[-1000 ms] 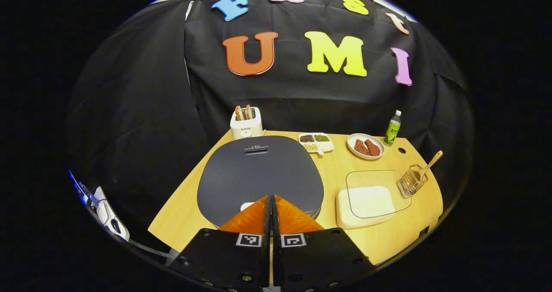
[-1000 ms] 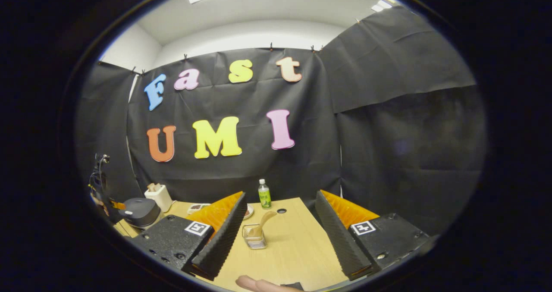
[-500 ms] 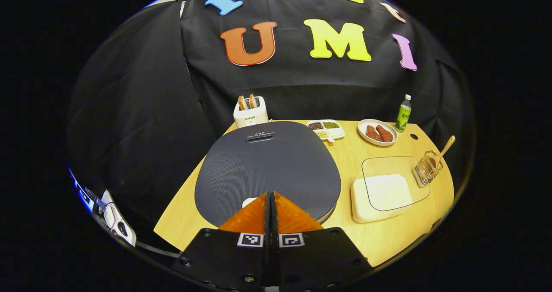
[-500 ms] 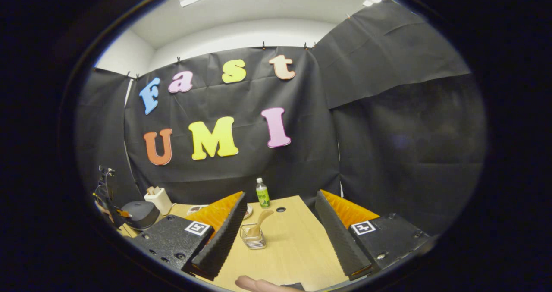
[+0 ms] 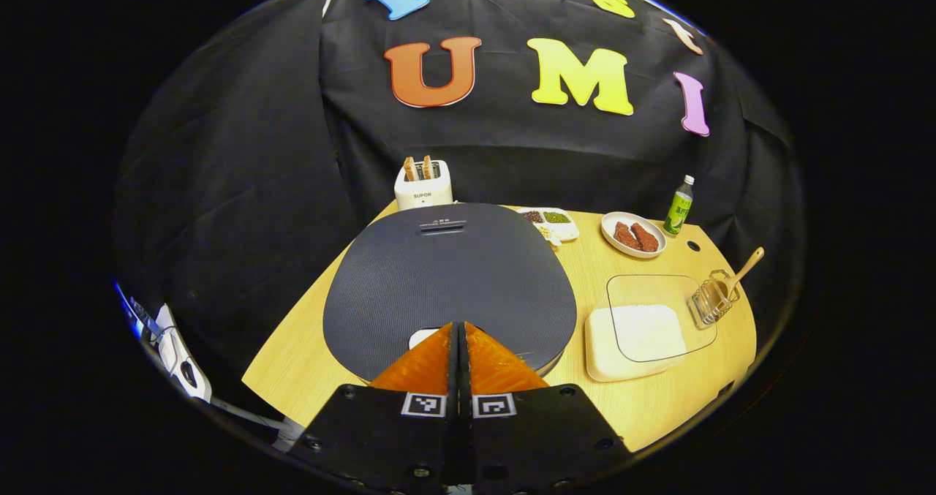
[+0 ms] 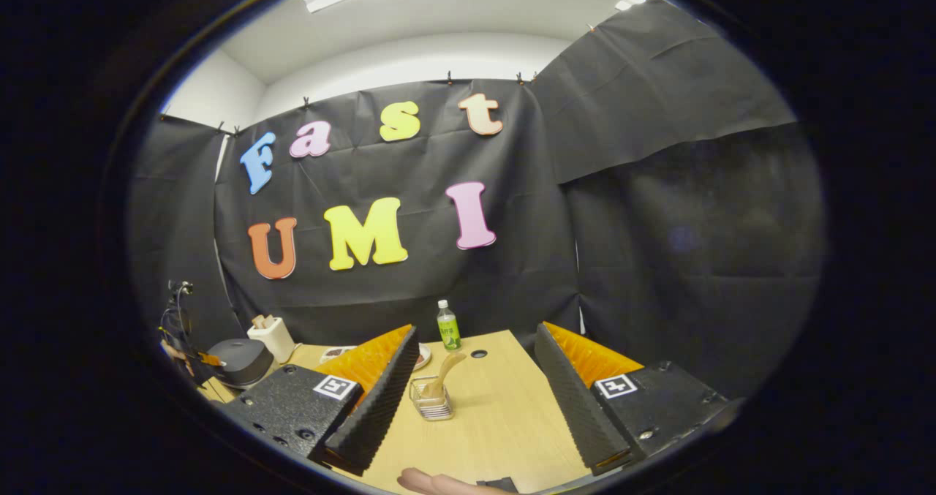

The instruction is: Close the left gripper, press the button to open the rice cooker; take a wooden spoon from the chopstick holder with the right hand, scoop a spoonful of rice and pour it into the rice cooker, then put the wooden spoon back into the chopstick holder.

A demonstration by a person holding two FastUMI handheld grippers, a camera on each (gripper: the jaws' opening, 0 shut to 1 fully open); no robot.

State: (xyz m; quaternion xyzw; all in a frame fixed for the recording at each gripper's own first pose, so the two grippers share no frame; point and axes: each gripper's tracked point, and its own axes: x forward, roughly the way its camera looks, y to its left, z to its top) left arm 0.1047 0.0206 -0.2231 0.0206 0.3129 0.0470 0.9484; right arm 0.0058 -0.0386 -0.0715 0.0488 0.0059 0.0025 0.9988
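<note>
The rice cooker (image 5: 450, 283) has a dark grey lid that lies closed, and it stands at the table's near left. Its white button (image 5: 419, 336) peeks out just left of my left gripper (image 5: 458, 325). That gripper is shut with nothing held, and its tips hover at the lid's front edge. The wire chopstick holder (image 5: 713, 301) holds the wooden spoon (image 5: 744, 270) at the right. Beside it sits the white rice box (image 5: 632, 338) under a clear lid. My right gripper (image 6: 475, 330) stands open above the table. The holder (image 6: 431, 400) and spoon (image 6: 447, 372) lie ahead between its fingers, apart from them.
Behind the cooker are a white toaster (image 5: 423, 184) with bread, a divided dish of beans (image 5: 550, 221), a plate of meat (image 5: 632, 234) and a green bottle (image 5: 678, 206). A fingertip (image 6: 431, 482) of the person's hand shows at the bottom of the right gripper view.
My left gripper's fingers have gone from a thin gap to fully shut, and it has shifted slightly over the cooker's front. The lid stays closed. The right gripper has barely moved.
</note>
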